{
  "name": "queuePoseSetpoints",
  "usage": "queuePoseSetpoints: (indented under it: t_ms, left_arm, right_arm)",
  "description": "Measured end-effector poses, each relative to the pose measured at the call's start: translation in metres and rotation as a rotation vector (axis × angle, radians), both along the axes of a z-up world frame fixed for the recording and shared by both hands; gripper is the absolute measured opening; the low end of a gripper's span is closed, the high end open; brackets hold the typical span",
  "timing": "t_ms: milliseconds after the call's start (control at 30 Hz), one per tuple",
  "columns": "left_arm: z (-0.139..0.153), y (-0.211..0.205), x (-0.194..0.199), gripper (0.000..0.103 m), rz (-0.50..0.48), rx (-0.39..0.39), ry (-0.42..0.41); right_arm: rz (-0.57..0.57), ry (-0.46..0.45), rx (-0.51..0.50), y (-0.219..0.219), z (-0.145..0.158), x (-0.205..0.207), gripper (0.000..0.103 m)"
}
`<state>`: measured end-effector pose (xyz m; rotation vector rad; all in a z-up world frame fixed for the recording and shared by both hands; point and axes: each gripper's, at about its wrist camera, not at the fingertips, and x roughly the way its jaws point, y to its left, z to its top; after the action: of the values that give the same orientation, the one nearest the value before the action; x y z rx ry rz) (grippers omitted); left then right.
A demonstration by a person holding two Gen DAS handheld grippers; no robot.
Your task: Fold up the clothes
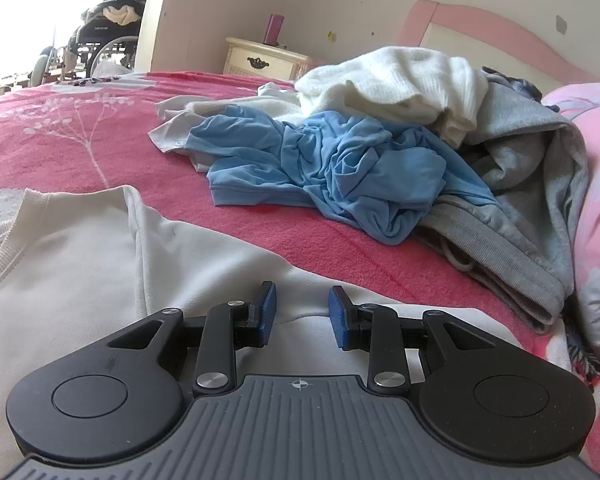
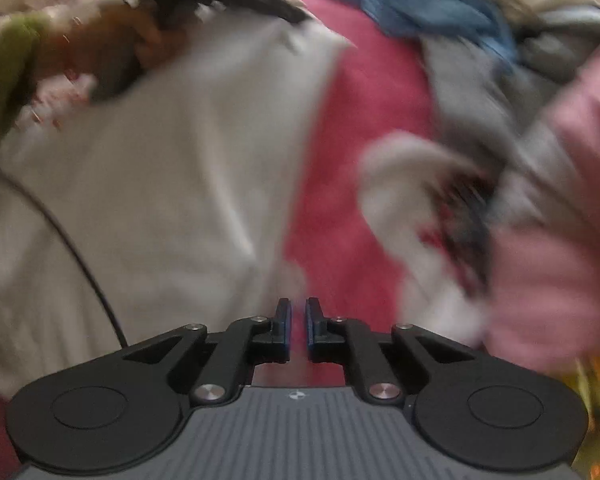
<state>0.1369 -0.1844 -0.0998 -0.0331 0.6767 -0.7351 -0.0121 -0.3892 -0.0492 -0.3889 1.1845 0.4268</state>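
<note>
White sweatshirt is lying spread on the pink bedspread, directly under my left gripper. Those jaws are standing well apart, holding nothing, hovering over the sweatshirt's near edge. My right gripper is riding blurred above the bedspread beside the same sweatshirt; its jaws are standing nearly closed, a thin slit between them, with no cloth visible in it.

Beyond the sweatshirt, a heap is sitting unfolded: blue shirt crumpled in front, cream knit on top, grey garment to the side.

Judgement: whether a fold is being set up or is just laid, I cannot tell. For a clean fold I am wanting both grippers pinching matching edges, keeping the cloth taut and the seam lines square.

No containers are showing near the sweatshirt; the nightstand far behind the heap is standing with its drawer closed.
</note>
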Motion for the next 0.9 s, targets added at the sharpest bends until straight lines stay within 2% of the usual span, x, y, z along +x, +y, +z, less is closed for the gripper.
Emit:
queuePoseSetpoints:
  t_ms: [233, 333, 467, 533, 667, 767, 833, 900]
  left_arm:
    - [0.002, -0.002, 0.0, 0.032, -0.01, 0.011, -0.004]
    - [0.006, -0.003, 0.001, 0.033, -0.014, 0.02, 0.007]
    - [0.021, 0.007, 0.0, 0.036, -0.005, 0.016, 0.049]
    - [0.033, 0.018, -0.005, 0.037, -0.001, 0.006, 0.039]
    - [0.068, 0.067, -0.026, 0.042, 0.01, -0.01, 0.024]
    - [0.085, 0.122, -0.049, 0.044, 0.04, 0.038, 0.052]
    - [0.089, 0.165, -0.067, 0.045, 0.094, 0.063, 0.085]
    - [0.088, 0.216, -0.088, 0.046, 0.203, 0.074, 0.142]
  right_arm:
    - [0.059, -0.033, 0.257, 0.031, 0.033, -0.023, 0.01]
    - [0.075, 0.13, 0.234, 0.041, -0.004, -0.039, 0.01]
    - [0.111, 0.102, 0.311, 0.061, 0.016, -0.007, 0.01]
    - [0.129, 0.088, 0.35, 0.072, 0.027, 0.008, 0.015]
    - [0.165, 0.059, 0.428, 0.093, 0.047, 0.04, 0.019]
    - [0.193, 0.037, 0.486, 0.108, 0.062, 0.064, 0.022]
    - [0.214, 0.063, 0.543, 0.133, 0.064, 0.083, 0.026]
    - [0.253, 0.114, 0.584, 0.175, 0.06, 0.096, 0.027]
